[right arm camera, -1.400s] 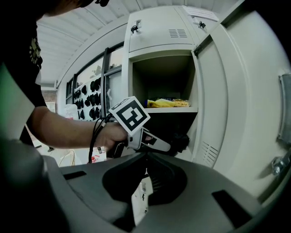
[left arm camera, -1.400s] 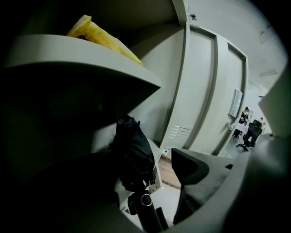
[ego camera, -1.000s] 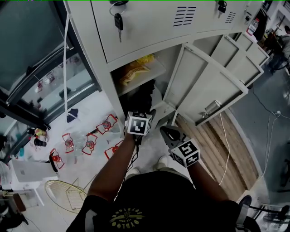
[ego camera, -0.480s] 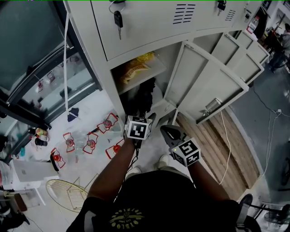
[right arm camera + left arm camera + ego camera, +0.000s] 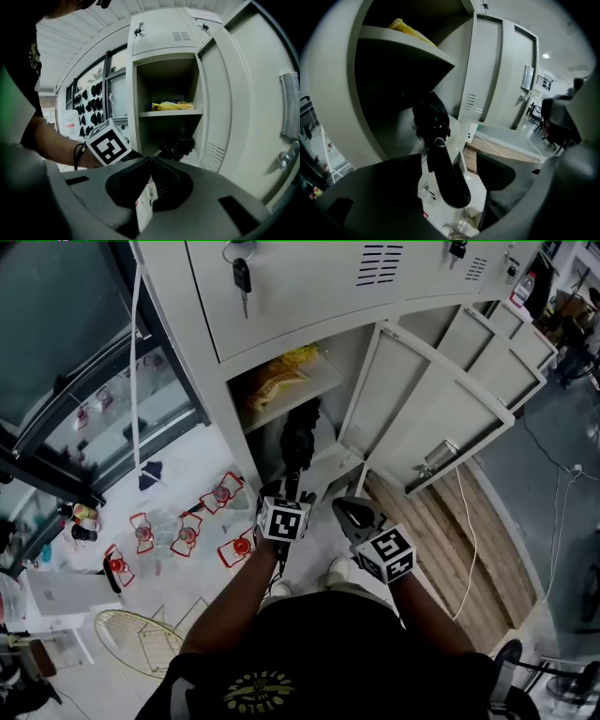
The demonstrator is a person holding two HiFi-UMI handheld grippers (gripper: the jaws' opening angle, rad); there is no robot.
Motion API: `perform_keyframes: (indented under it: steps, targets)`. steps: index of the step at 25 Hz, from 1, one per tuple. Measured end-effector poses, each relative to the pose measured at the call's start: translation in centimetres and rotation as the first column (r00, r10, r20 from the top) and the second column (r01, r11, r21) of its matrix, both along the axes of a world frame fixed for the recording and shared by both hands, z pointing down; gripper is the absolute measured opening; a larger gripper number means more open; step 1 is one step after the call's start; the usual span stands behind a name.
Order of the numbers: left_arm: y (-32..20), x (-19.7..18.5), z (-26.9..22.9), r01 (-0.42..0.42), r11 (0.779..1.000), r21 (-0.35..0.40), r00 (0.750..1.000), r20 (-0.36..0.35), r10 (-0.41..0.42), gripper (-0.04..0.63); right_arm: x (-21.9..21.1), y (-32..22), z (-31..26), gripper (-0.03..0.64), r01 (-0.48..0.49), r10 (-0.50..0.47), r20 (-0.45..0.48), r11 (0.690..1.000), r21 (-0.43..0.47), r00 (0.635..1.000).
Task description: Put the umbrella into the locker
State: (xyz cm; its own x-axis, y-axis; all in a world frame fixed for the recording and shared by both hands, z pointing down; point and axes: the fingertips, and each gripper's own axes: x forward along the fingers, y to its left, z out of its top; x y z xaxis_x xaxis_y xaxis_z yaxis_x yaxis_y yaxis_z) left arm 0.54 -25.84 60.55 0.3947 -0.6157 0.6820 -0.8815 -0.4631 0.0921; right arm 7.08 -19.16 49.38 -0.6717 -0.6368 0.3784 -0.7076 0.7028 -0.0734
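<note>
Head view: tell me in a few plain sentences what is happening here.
A person is stowing a black umbrella in the open locker. Its folded end lies in the lower compartment, under the shelf. Its handle sticks out between the parted jaws of the left claw. The right claw hangs shut alongside.

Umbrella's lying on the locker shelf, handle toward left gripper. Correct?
Not quite. The umbrella lies below the shelf, not on it; only the yellow bag is on the shelf, as the right gripper view shows. Its handle does point toward the left gripper.
</note>
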Motion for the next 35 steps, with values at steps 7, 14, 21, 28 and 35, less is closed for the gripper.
perform_keyframes:
  steps: [7,14,21,28,35]
  targets:
    - [2.4,-0.6,3.6,0.016,0.998,-0.067,1.0,0.024,-0.015,0.348,0.4,0.0,0.1,0.031,-0.001,0.001,-0.002,1.0,-0.004,1.0]
    - [3.1,0.1,3.8,0.022,0.996,-0.083,1.0,0.006,-0.022,0.202,0.7,0.2,0.6,0.031,0.004,-0.004,-0.002,1.0,-0.018,1.0]
    - [2.3,1.0,1.6,0.029,0.998,-0.064,0.997,-0.065,-0.033,0.192,1.1,-0.1,0.9,0.031,0.003,-0.003,-0.004,1.0,-0.025,1.0]
    - [-1.4,-1.0,0.8,0.104,0.994,-0.022,0.994,-0.042,-0.104,0.101,1.5,-0.6,0.8,0.031,0.001,-0.001,0.0,1.0,-0.023,1.0]
    - [-4.7,-1.3,0.4,0.162,0.986,-0.033,0.984,-0.062,-0.164,0.098,2.8,-1.5,1.0,0.031,-0.013,0.013,-0.016,1.0,-0.024,1.0]
